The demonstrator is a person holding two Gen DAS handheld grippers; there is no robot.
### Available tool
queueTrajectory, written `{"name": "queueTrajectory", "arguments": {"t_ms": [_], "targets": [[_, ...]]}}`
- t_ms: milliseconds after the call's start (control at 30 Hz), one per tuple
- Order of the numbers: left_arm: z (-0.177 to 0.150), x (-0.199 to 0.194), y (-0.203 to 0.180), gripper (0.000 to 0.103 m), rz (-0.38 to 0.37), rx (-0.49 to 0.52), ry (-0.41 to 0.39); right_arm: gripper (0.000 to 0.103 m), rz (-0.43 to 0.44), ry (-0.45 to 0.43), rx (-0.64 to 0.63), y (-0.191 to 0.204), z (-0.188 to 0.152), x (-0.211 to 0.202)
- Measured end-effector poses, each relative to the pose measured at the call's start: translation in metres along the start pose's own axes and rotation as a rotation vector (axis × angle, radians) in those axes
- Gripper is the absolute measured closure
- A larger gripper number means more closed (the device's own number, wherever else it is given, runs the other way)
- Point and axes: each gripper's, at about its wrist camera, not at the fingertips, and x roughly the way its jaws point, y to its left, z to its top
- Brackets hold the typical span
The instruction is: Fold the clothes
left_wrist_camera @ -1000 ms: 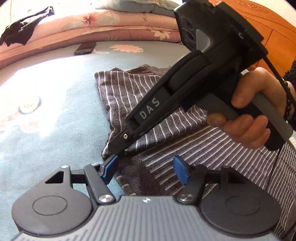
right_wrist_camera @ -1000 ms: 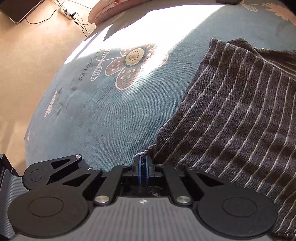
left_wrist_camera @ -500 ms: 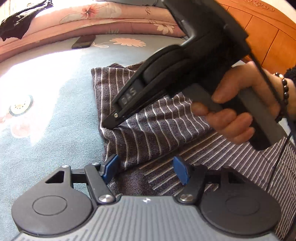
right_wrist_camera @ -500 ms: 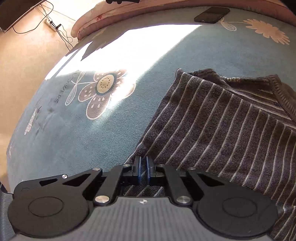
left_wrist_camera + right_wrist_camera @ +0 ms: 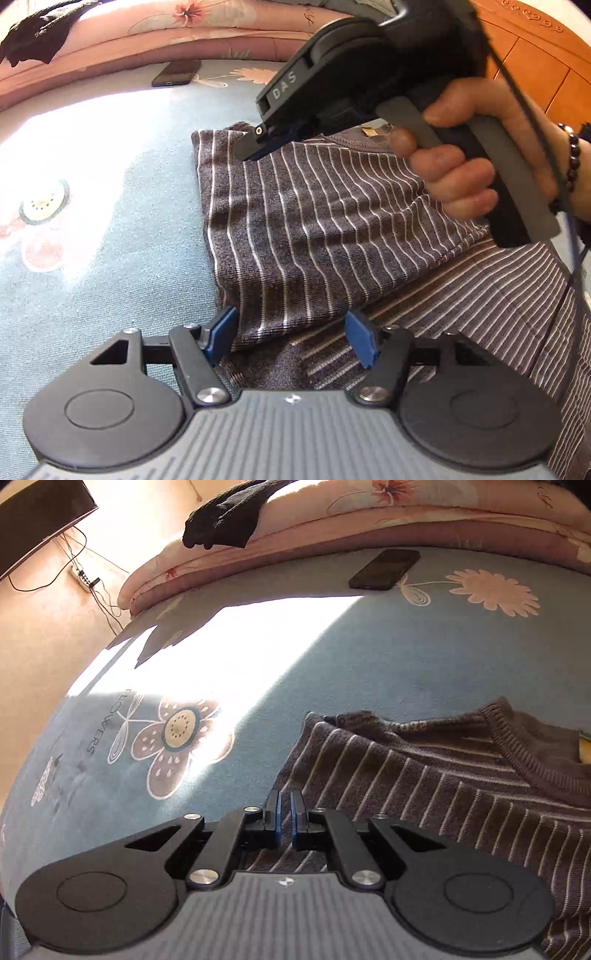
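A striped sweater (image 5: 332, 236) lies on a blue flowered blanket (image 5: 103, 266), with one striped panel folded over onto the body; the fold's corner reaches down to the left gripper (image 5: 291, 338). That gripper hovers low over the sweater's near edge with its jaws spread wide, its blue pads (image 5: 221, 332) on either side of the folded corner and pinching nothing.

The right gripper (image 5: 285, 821), held in a hand (image 5: 476, 162), sits above the sweater's far corner, near the ribbed collar (image 5: 517, 746). In the right wrist view its pads stand almost together with a thin gap between them, and no cloth shows in that gap, so the fingers look released or nearly so. From the left wrist view its tip (image 5: 251, 146) hangs just over the sweater's upper left corner; whether it touches the cloth cannot be told.

Beyond the sweater, a black phone (image 5: 384, 568) rests on the blanket. Behind the phone runs a pink flowered quilt (image 5: 369, 520), and a black garment (image 5: 225, 520) is draped over the quilt's left end. A wooden headboard (image 5: 532, 51) rises to the right of the sweater.

No box, basket or other container shows in either view.
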Motion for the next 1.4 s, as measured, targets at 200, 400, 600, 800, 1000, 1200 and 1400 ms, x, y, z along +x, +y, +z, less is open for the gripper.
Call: {"name": "queueTrajectory", "arguments": {"t_ms": [200, 400, 600, 800, 1000, 1200, 1400], "targets": [[0.005, 0.004, -0.002, 0.039, 0.008, 0.018, 0.015, 0.098, 0.02, 0.074, 0.018, 0.001, 0.017, 0.056], [0.004, 0.004, -0.001, 0.037, -0.001, 0.019, 0.003, 0.096, -0.044, -0.055, 0.004, -0.012, 0.033, 0.01], [0.002, 0.004, 0.0, 0.037, -0.002, 0.021, -0.012, 0.093, -0.142, -0.008, 0.028, -0.03, 0.035, 0.054], [0.004, 0.004, 0.0, 0.037, -0.002, 0.024, -0.007, 0.093, -0.129, -0.008, -0.02, -0.024, 0.043, 0.043], [0.002, 0.005, -0.003, 0.032, 0.002, 0.033, -0.018, 0.093, -0.145, -0.032, -0.016, -0.02, 0.032, 0.025], [0.005, 0.004, -0.002, 0.032, 0.0, 0.008, -0.019, 0.095, -0.167, -0.017, -0.043, -0.014, 0.049, 0.061], [0.015, -0.016, 0.001, 0.032, -0.008, 0.025, -0.013, 0.08, -0.134, -0.05, 0.024, -0.034, 0.051, -0.017]]}}
